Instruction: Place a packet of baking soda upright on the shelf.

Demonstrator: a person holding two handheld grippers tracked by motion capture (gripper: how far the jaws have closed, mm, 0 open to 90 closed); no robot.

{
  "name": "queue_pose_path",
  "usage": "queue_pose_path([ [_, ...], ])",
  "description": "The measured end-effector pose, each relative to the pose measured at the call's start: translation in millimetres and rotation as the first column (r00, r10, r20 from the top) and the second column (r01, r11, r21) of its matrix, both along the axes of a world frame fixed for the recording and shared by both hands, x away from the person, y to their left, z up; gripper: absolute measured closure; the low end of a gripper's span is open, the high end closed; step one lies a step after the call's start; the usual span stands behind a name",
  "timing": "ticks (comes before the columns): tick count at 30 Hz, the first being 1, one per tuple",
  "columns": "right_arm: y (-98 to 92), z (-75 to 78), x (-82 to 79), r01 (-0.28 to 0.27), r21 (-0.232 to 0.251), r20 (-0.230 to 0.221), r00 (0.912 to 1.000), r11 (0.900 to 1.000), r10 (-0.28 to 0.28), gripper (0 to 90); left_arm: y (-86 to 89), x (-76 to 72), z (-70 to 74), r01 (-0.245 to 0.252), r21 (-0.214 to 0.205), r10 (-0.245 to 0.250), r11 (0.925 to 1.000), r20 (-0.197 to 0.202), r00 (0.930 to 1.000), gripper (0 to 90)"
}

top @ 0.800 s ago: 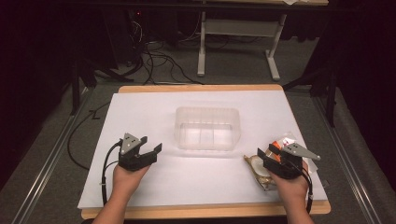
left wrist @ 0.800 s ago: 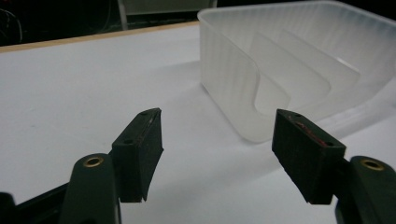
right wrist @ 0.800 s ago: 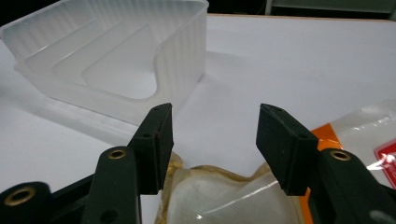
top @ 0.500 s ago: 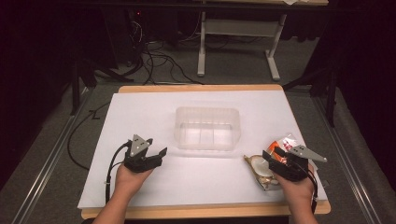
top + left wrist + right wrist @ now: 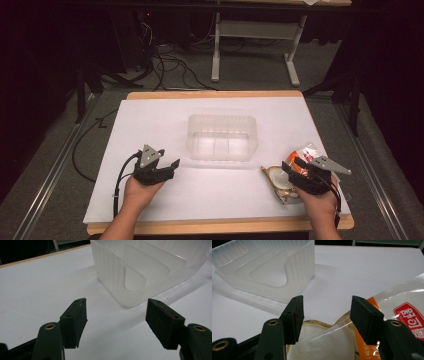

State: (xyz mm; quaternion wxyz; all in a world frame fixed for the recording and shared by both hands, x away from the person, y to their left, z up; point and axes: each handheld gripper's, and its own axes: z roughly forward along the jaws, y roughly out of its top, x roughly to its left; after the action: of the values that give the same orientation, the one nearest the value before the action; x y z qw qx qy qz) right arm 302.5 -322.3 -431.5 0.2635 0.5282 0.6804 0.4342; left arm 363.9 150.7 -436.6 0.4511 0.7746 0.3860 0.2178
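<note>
The right gripper (image 5: 325, 320) hangs wide open over a crinkly clear snack bag (image 5: 342, 340) with an orange panel and a red label, its matte black rubber pads flanking the glossy film with a gap on each side, gripping nothing. Ahead of those jaws and to their left sits the frosted, ribbed plastic bin (image 5: 287, 272) with curved dividers. The left gripper (image 5: 116, 322) gapes empty above smooth white tabletop (image 5: 37, 285), the bin's rounded corner just beyond its pads.

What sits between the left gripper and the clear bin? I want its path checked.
Nothing: bare white table separates the left gripper from the clear bin, as the left gripper view shows.
</note>
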Motion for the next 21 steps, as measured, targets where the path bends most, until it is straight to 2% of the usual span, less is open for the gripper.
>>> queue_pose_path([
  [9,-1.1,1.7,-1.0,0.003,-0.005,0.009,1.0000,1.0000,-0.003,44.7,0.0,0.2,-0.1,0.009,-0.006,-0.009,0.9999,-0.007,0.9999,33.4],
  [13,-5.2,8.0,-4.8,0.016,-0.015,0.034,0.9993,0.9998,-0.015,43.8,0.2,0.4,0.0,0.013,-0.009,-0.013,0.9999,-0.007,0.9999,33.4],
  [21,-29.9,15.8,-15.7,0.081,0.015,0.056,0.9951,0.9966,-0.082,41.4,1.4,1.5,0.0,0.014,-0.011,-0.014,0.9999,-0.016,0.9998,34.1],
])
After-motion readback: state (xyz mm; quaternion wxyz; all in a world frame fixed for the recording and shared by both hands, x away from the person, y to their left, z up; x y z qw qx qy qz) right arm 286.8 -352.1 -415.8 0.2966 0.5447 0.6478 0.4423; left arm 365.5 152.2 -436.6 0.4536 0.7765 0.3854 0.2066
